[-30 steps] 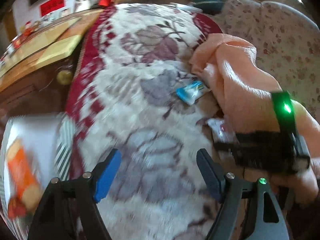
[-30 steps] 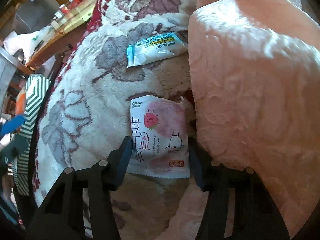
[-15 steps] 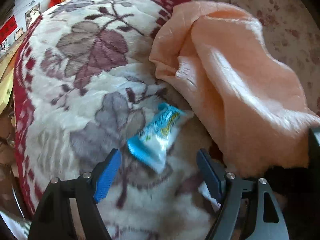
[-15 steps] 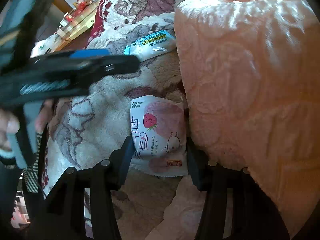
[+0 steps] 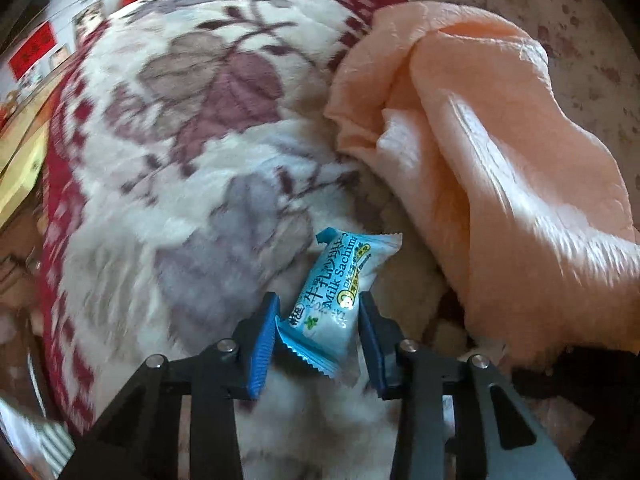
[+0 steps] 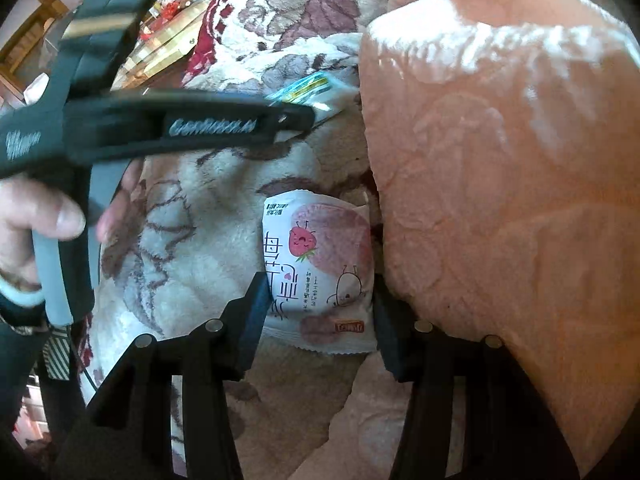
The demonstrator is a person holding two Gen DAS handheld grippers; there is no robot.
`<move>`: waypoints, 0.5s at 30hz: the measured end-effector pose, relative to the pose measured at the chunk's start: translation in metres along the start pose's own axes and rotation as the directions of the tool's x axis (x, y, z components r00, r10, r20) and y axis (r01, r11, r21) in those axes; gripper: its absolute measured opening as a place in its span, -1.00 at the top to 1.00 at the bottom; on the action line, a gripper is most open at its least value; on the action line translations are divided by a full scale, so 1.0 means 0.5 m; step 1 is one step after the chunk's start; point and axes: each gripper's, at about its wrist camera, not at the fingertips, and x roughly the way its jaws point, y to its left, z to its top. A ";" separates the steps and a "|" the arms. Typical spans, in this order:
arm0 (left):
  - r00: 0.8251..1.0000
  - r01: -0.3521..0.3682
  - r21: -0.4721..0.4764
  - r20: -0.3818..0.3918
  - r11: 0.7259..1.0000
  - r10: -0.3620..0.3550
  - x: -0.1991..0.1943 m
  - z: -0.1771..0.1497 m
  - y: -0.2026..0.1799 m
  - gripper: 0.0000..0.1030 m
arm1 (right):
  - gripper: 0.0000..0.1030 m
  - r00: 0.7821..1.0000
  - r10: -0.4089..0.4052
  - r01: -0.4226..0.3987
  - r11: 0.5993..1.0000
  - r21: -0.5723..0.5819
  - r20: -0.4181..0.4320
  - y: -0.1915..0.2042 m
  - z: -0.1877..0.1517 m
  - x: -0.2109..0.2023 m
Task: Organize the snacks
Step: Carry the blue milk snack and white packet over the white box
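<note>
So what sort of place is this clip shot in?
Most likely a home living room: a plush floral blanket over soft seating, a peach cloth beside it, and red paper decorations on a white wall.

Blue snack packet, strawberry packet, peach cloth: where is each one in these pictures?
Blue packet (image 5: pixel 334 300), left wrist view, on its printed middle.
Strawberry packet (image 6: pixel 320 264), right wrist view, on its printed front.
Peach cloth (image 6: pixel 500 160), right wrist view, on its broad lit fold.
</note>
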 end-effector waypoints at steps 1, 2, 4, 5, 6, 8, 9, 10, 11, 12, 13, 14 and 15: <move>1.000 -0.011 -0.016 0.005 1.000 0.011 -0.013 -0.013 0.008 0.19 | 0.06 1.000 -0.001 0.001 1.000 -0.004 0.003 0.006 -0.001 -0.006; 1.000 -0.021 -0.034 0.012 0.999 0.021 -0.026 -0.026 0.015 0.19 | 0.06 1.000 0.000 0.000 1.000 -0.006 0.007 0.011 -0.002 -0.011; 0.999 -0.033 -0.074 0.022 0.997 0.035 -0.054 -0.054 0.029 0.19 | 0.06 1.000 0.007 -0.007 1.000 -0.007 0.010 0.021 -0.005 -0.019; 0.999 -0.039 -0.095 0.028 0.995 0.042 -0.070 -0.069 0.035 0.19 | 0.06 1.000 0.007 -0.006 1.000 -0.010 0.010 0.026 -0.008 -0.022; 0.998 -0.047 -0.115 0.036 0.992 0.052 -0.085 -0.085 0.039 0.19 | 0.06 1.000 0.005 -0.005 1.000 -0.016 0.010 0.032 -0.011 -0.026; 0.996 -0.067 -0.142 0.050 0.988 0.075 -0.111 -0.115 0.038 0.19 | 0.06 1.000 0.013 -0.013 1.000 -0.028 0.012 0.050 -0.021 -0.035; 0.995 -0.076 -0.159 0.055 0.984 0.085 -0.126 -0.135 0.040 0.19 | 0.06 1.000 0.015 -0.015 0.999 -0.033 0.013 0.058 -0.024 -0.037; 0.994 -0.078 -0.173 0.059 0.982 0.089 -0.138 -0.148 0.042 0.19 | 0.06 1.000 0.015 -0.014 0.999 -0.042 0.015 0.068 -0.030 -0.041; 0.994 -0.077 -0.185 0.066 0.980 0.091 -0.148 -0.165 0.046 0.19 | 0.06 1.000 0.013 -0.012 0.999 -0.049 0.016 0.076 -0.033 -0.043; 0.992 -0.081 -0.199 0.074 0.977 0.098 -0.151 -0.177 0.050 0.19 | 0.06 1.000 0.013 -0.012 0.998 -0.054 0.017 0.083 -0.036 -0.047; 0.991 -0.091 -0.215 0.079 0.972 0.110 -0.158 -0.190 0.052 0.19 | 0.06 1.000 0.014 -0.013 0.998 -0.057 0.017 0.088 -0.038 -0.048; 0.989 -0.104 -0.227 0.083 0.968 0.126 -0.169 -0.208 0.052 0.19 | 0.06 1.000 0.015 -0.014 0.998 -0.062 0.020 0.095 -0.041 -0.051; 0.986 -0.113 -0.237 0.090 0.965 0.138 -0.182 -0.226 0.053 0.19 | 0.06 1.000 0.017 -0.015 0.998 -0.065 0.023 0.102 -0.044 -0.053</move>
